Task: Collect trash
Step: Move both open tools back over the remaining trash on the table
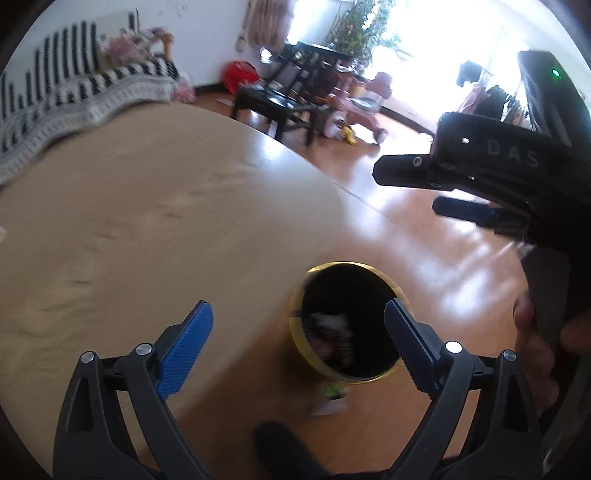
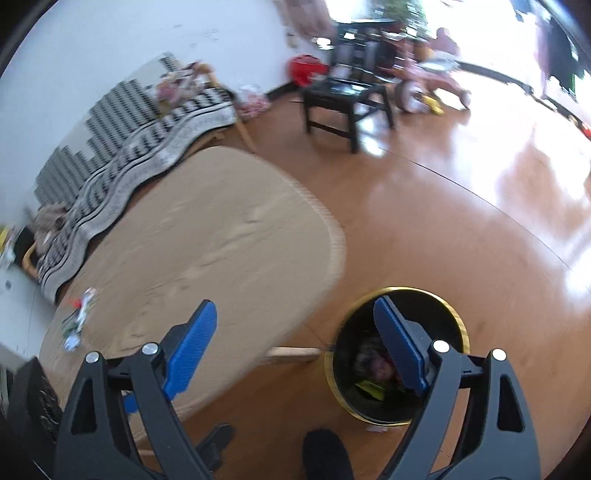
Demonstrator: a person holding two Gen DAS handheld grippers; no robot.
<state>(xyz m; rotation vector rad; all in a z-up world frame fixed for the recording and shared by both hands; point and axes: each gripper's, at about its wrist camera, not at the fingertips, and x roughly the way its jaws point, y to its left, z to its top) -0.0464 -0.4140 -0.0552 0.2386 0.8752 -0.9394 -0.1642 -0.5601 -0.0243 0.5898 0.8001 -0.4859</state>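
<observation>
Trash lies heaped at the bottom of a black, gold-rimmed bin standing on the glossy wooden floor just beside the rounded end of a low tan table. The left gripper hangs above the bin's edge with its blue-padded jaws spread wide and nothing between them; the right gripper is likewise splayed and empty, its far finger over the bin's mouth in the right wrist view. In the left wrist view the right gripper's black body also shows at the frame's right edge, a hand wrapped around its grip. A small scrap rests on the floor against the bin's near side, blurred. More litter, small and indistinct, is scattered at the table's left end. Beyond the table a black-and-white patterned blanket drapes a sofa by the white wall. Farther back stand a dark wooden chair, a red bag, a pink ride-on toy and leafy plants before a bright window.
</observation>
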